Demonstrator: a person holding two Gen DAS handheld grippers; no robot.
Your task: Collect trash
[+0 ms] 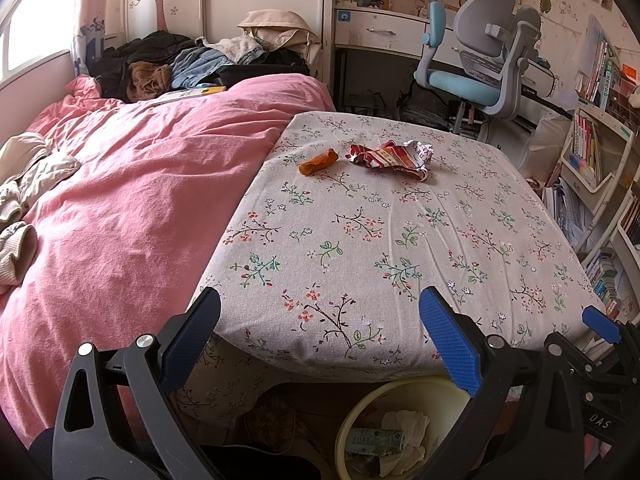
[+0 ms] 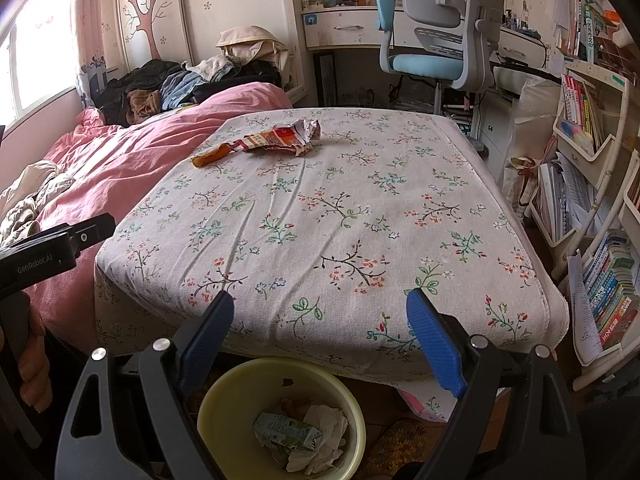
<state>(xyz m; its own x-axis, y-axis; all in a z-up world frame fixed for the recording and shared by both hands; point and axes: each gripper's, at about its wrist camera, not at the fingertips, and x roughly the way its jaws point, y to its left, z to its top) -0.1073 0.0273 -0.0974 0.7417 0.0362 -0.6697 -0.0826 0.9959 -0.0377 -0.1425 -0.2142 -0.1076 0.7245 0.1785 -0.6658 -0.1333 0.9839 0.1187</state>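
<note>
Both your left hand-held gripper (image 1: 320, 332) and right hand-held gripper (image 2: 320, 328) are released and empty, so pinch that featherlight, crinkly crumpled snack wrapper (image 2: 280, 138) far ahead across its bunched middle.

Sunlit bedroom: pink bed (image 1: 140, 184), desk (image 1: 380, 32), bookshelves (image 2: 592, 152)

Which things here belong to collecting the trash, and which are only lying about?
For the job:
- crumpled wrapper
- orange scrap
- yellow bin, with tissue and a carton inside
- left gripper and right gripper, both open

Lying about:
- pink duvet
- clothes pile
- desk chair
- books
</note>
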